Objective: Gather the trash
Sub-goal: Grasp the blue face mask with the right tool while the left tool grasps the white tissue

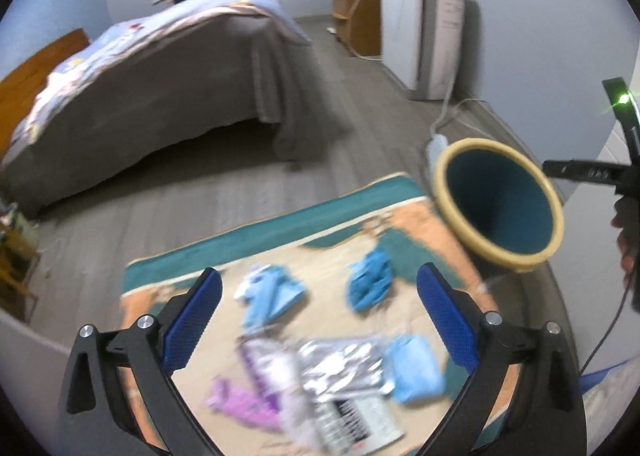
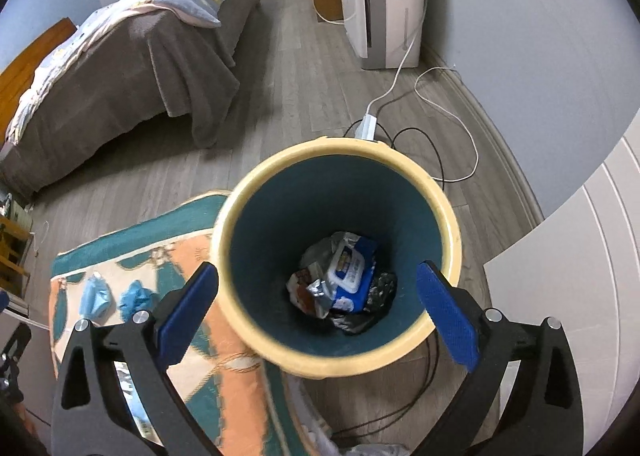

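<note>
Left gripper (image 1: 320,292) fingers apart, empty, above the mat (image 1: 280,232). Right gripper (image 2: 318,288) fingers apart over the bin (image 2: 256,191) beside the mat. The silver wrapper (image 1: 340,360) on the mat appears light, crinkly, slippery; pinch a raised fold.

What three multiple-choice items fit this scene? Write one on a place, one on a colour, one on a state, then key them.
1. Where does the wipes pack lie?
A. on the rug
B. at the bottom of the bin
C. on the bed

2. What colour is the bin's rim?
A. red
B. black
C. pale yellow

3. How does the right gripper stand?
A. open and empty
B. shut on a glove
C. shut on the rim

Key: 1 B, the pack sits among wrappers inside the bin. 2 C, the rim is pale yellow around a teal inside. 3 A, its fingers are spread wide over the bin with nothing between them.
</note>
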The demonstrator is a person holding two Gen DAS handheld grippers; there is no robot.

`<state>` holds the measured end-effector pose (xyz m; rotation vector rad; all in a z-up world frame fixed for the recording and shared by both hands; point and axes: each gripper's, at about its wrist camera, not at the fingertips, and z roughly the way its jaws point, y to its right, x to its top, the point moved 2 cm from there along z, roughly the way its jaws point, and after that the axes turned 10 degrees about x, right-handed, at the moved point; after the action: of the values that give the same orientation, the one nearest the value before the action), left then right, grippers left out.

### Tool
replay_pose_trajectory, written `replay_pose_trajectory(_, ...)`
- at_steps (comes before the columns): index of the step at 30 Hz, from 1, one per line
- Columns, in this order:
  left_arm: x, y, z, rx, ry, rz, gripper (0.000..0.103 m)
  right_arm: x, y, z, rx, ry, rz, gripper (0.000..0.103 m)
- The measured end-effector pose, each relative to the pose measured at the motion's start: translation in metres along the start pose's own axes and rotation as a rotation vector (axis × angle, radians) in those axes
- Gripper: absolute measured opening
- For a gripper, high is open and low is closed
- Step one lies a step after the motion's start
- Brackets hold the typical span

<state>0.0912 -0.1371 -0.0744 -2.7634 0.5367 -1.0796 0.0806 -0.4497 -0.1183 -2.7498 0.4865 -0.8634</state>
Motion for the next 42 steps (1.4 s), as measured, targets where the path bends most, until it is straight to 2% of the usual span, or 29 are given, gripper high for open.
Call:
replay_pose_trajectory(5,-0.027,-0.041,-0.022,0.04,0.003,-0.075,0.097,-0.008,-0.041,-0.015,0.013,0.022,-0.069,0.097)
replay_pose_trajectory(8,-0.045,-0.064,-0.021,0.077,-0.012,-0.116,0.097,-0.02,-0.075,-0.019,0.026,0.02,-0.141,0.097)
replay_pose_trajectory(15,-0.073,-0.094,-0.005,0.116,-0.075,-0.201,0.097,-0.053,-0.132,-0.003,0.082,-0.056,-0.207,0.097)
replay_pose_trajectory(19,-0.089,-0.09,0.011,0.071,-0.134,-0.223,0.097,-0.075,-0.147,0.016,0.062,-0.119,-0.227,0.097)
replay_pose_trajectory(23,-0.102,-0.077,0.03,0.081,-0.192,-0.183,0.097,-0.094,-0.153,0.04,0.053,-0.207,-0.205,0.097)
replay_pose_trajectory(29,-0.114,-0.057,0.047,0.02,-0.26,-0.105,0.097,-0.113,-0.157,0.059,0.015,-0.277,-0.255,0.097)
replay_pose_trajectory(35,-0.114,-0.049,0.052,-0.032,-0.267,-0.085,0.093,-0.128,-0.158,0.073,0.071,-0.368,-0.242,0.096)
replay_pose_trajectory(38,-0.115,-0.037,0.058,-0.062,-0.293,-0.041,0.074,-0.138,-0.162,0.079,0.106,-0.42,-0.25,0.084)
replay_pose_trajectory(41,-0.12,-0.024,0.064,-0.07,-0.319,0.02,0.065,-0.152,-0.164,0.09,0.142,-0.515,-0.255,0.07)
replay_pose_trajectory(42,-0.122,-0.02,0.065,-0.071,-0.321,0.038,0.061,-0.155,-0.164,0.092,0.146,-0.529,-0.258,0.062)
